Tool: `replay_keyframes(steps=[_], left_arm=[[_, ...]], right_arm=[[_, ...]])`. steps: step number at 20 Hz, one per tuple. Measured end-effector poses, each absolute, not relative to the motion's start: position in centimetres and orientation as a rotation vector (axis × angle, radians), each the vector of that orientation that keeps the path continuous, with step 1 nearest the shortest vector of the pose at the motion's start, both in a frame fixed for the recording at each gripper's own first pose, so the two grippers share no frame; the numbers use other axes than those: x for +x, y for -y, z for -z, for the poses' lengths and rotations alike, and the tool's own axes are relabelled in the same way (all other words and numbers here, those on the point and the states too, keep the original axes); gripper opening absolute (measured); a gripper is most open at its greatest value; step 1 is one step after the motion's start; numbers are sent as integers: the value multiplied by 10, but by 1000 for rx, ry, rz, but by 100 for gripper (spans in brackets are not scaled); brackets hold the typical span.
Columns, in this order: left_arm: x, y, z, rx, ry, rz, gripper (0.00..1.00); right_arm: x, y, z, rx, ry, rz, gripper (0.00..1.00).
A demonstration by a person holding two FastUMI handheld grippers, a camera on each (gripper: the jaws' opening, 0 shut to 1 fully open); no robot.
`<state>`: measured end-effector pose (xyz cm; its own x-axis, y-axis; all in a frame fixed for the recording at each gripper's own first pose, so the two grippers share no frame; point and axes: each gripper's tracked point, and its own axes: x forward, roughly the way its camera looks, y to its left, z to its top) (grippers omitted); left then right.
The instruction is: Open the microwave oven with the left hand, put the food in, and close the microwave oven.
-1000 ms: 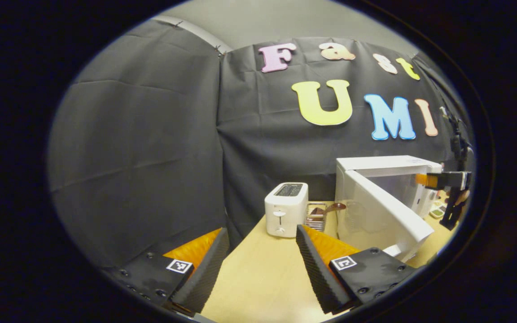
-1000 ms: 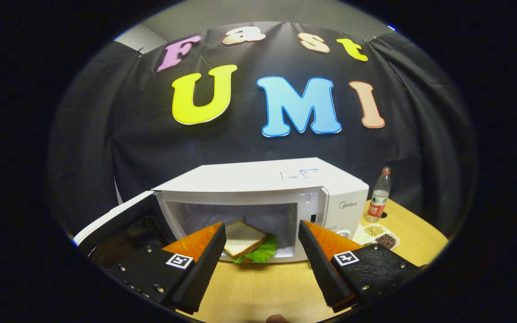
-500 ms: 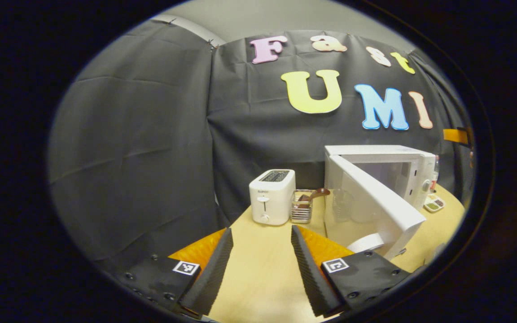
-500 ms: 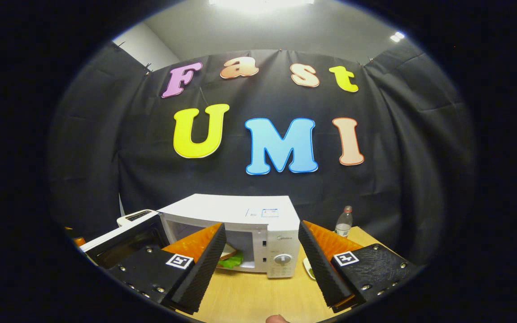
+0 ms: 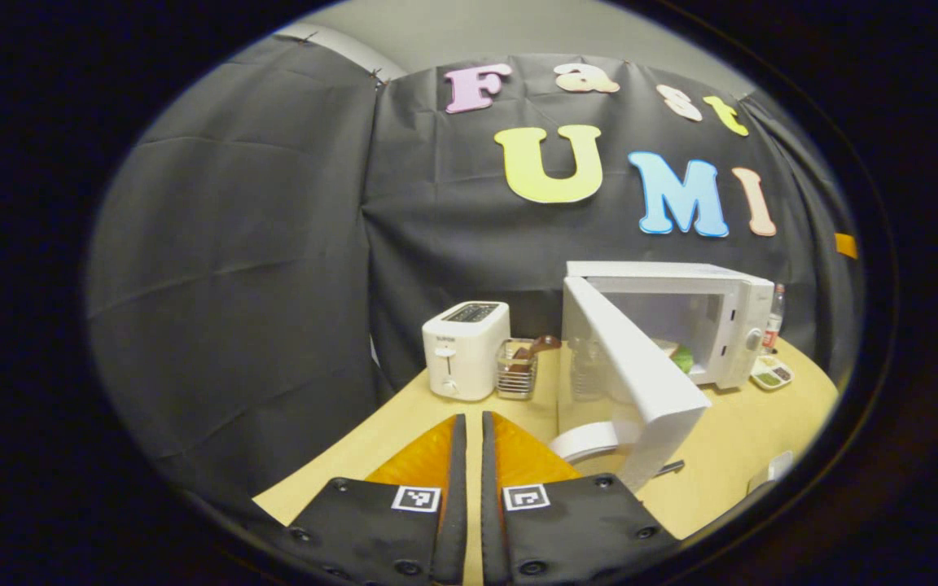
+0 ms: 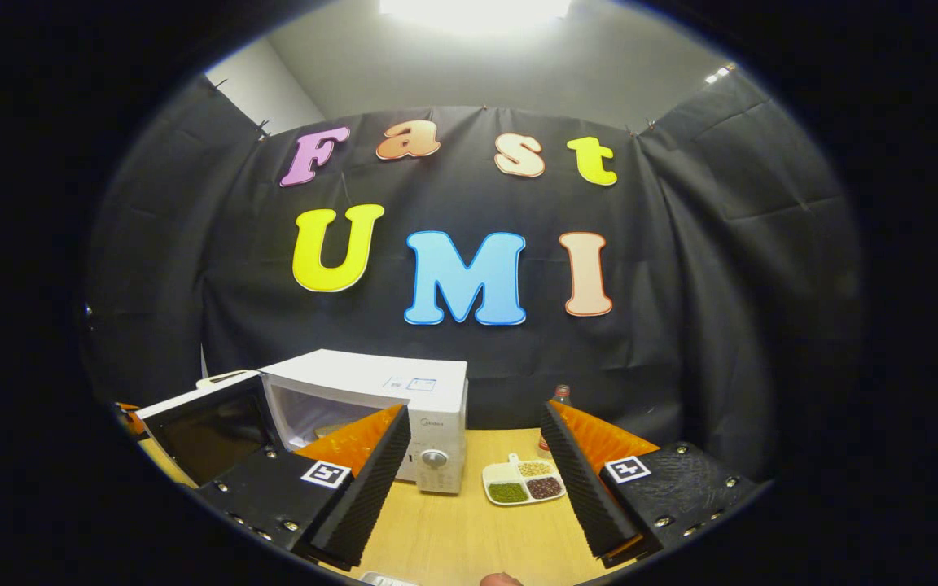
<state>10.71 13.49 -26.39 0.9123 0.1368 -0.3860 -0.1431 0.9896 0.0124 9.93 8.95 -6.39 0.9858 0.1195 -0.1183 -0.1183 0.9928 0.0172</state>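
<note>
in the left gripper view, the microwave (image 5: 729, 305) is standing far right on the table (image 5: 404, 423), its door (image 5: 628, 370) swinging wide toward the near side, food (image 5: 681, 356) lying inside; the door is looking light and stiff on its hinge, best pushed at its free edge. the left gripper (image 5: 466, 456) is hovering low, fingers together, empty. in the right gripper view, the right gripper (image 6: 473, 472) is hanging apart, empty, beside the microwave (image 6: 371, 407).

One microwave oven (image 5: 664, 317), its door (image 5: 628, 382) open; one sandwich (image 5: 679, 356) inside, barely seen; one toaster (image 5: 465, 348); one wire basket (image 5: 517, 370); one bottle (image 5: 773, 312); one sectioned snack dish (image 6: 524, 482); one tape roll (image 5: 587, 441), perhaps.
</note>
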Motion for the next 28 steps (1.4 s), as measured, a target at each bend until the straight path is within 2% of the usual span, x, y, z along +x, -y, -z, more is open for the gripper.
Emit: replay_keyframes(steps=[3,9,19,28], left_arm=[[106,-116,259,6,-390,-121,7],[107,-61,247,-2,-372,-82,9],[126,49,225,-21,-336,84,7],[171,112,222,-33,-323,243,9]], right_arm=[[87,-67,58,-14,-98,-116,98],[66,-24,56,-17,-83,-118,97],[55,5,62,15,-104,-136,98],[68,19,62,17,-115,-50,98]])
